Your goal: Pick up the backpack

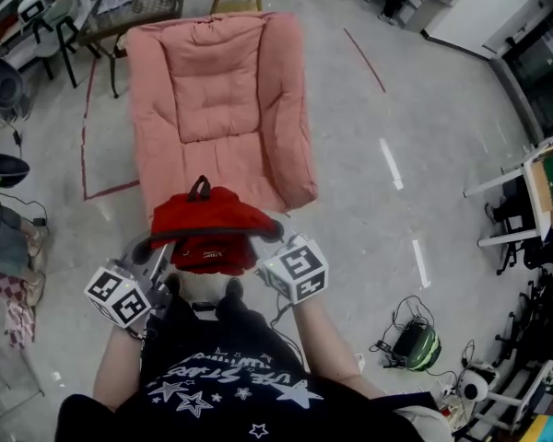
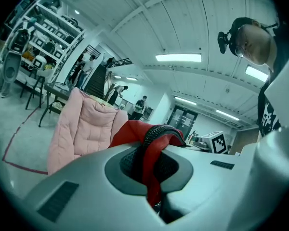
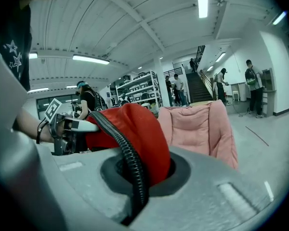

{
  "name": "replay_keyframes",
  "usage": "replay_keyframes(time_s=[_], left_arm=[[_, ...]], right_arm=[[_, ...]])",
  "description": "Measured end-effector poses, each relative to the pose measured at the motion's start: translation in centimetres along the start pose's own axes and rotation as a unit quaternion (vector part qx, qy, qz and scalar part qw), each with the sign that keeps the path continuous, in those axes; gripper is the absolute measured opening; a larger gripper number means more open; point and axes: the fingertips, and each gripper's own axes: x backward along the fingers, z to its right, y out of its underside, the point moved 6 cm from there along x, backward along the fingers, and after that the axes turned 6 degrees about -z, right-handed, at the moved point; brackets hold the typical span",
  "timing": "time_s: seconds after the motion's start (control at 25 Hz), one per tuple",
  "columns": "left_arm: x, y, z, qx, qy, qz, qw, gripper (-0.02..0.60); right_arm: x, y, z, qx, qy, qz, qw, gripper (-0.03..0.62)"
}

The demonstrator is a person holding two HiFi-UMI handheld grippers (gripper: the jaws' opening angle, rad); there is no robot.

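Backpack (image 1: pixel 207 228), red, held before pink chair (image 1: pixel 221 99), left claw (image 2: pixel 151 172) and right claw (image 3: pixel 135 174) clenched on straps (image 2: pixel 156 134), tips hidden under fabric

The head view is looking steeply down from above onto the backpack (image 1: pixel 207 233), the chair (image 1: pixel 221 99) and the floor (image 1: pixel 424 155). Each gripper view is looking almost level along its own jaws, very near the backpack (image 2: pixel 130 131) (image 3: pixel 139 129), toward the chair (image 2: pixel 86 124) (image 3: pixel 197 124), from opposite sides. All three views are sharing backpack and chair.

You had around you: pink padded lounger (image 1: pixel 219 109), grey floor (image 1: pixel 442 99), red tape lines (image 1: pixel 363 60), metal shelving (image 2: pixel 44 41), staircase (image 3: pixel 198 86), ceiling strip lights (image 2: pixel 178 57).
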Motion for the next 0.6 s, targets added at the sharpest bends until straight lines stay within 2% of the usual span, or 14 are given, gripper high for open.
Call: replay_keyframes(time_s=[0.2, 0.36, 0.6], left_arm=[[2.6, -0.2, 0.0, -0.005, 0.0, 0.006, 1.0, 0.011], [5.5, -0.4, -1.0, -0.006, 0.015, 0.005, 0.9999, 0.011], [10.1, 0.7, -3.5, -0.037, 0.053, -0.016, 0.9978, 0.011]], right_arm=[[0.3, -0.4, -2.8, -0.001, -0.001, 0.003, 1.0, 0.009], [0.1, -1.1, -6.3, -0.012, 0.014, -0.001, 1.0, 0.008], [-0.9, -0.2, -11.7, -0.038, 0.044, -0.004, 0.998, 0.009]])
